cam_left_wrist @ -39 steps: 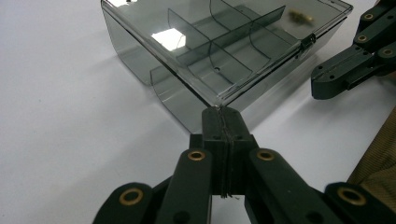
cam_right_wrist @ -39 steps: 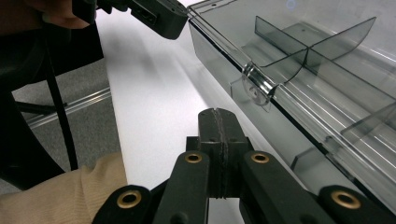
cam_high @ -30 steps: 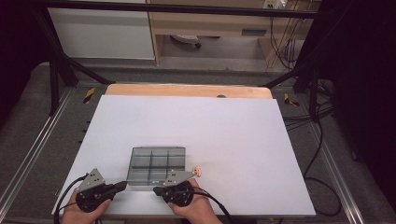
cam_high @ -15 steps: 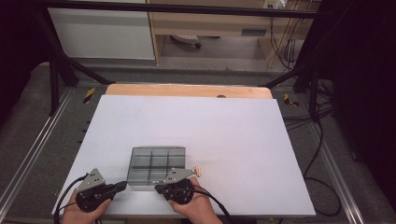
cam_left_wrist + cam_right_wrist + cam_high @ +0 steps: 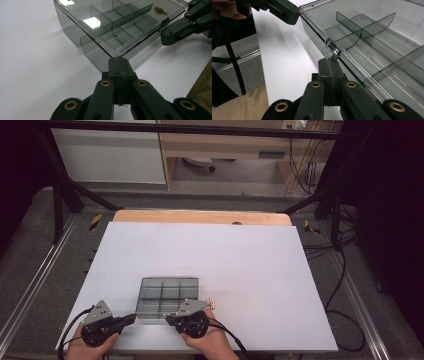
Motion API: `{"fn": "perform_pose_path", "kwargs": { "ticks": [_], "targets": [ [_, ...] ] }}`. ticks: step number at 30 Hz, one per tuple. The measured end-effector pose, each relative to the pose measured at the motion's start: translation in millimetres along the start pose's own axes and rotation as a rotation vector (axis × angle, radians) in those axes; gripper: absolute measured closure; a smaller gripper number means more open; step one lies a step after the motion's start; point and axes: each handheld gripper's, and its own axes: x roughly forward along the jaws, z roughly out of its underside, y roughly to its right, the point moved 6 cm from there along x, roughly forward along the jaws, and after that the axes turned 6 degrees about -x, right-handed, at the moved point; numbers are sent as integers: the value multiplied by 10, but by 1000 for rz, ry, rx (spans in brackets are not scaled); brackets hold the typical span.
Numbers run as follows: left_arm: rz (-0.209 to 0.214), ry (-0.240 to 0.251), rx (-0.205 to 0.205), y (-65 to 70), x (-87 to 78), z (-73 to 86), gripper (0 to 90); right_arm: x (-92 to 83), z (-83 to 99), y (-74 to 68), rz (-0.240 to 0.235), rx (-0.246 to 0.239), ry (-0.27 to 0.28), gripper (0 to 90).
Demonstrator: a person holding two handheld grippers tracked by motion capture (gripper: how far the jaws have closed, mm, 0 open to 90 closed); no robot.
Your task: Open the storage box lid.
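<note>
On the left, I see my left gripper (image 5: pixel 131 320) low on the white table (image 5: pixel 250 270), near the front edge. Its two black jaws are pressed fully together with nothing between them. In the left gripper view the closed tips (image 5: pixel 119 65) stand just at the near corner of the clear compartment box (image 5: pixel 117 27); I cannot tell if they really touch the corner or stay a little apart from it.

In the middle lies the compartment box (image 5: pixel 167 296) itself. It is smoky transparent plastic with inner dividers and it rests flat on the table, between the two grippers and slightly farther from me than they are. Its lid looks closed.

On the right, my right gripper (image 5: pixel 170 319) is at the front side of the box, held by the right hand (image 5: pixel 210 340). Its jaws are also closed tight, holding nothing. In the right gripper view the joined tips (image 5: pixel 329 65) sit directly below the small clear latch (image 5: pixel 333 51) on the front wall of the box (image 5: pixel 374 37), very close to it or touching it. Just beside the box, to its right, a small pale object (image 5: pixel 211 300) lies on the table; it is too small to identify.
</note>
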Motion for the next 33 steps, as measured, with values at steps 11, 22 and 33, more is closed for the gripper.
{"fn": "perform_pose_path", "kwargs": {
  "ticks": [11, 22, 33],
  "targets": [
    [-3, 15, 1, 4, -17, -21, 899, -68, -80, 1, 3, -1, 30, 900],
    [11, 81, -22, 16, -23, -111, 900, -115, -141, 18, 6, 1, 48, 900],
    [17, 90, -21, 36, 22, -260, 900, -375, -80, 54, 19, 41, 66, 797]
  ]
}}
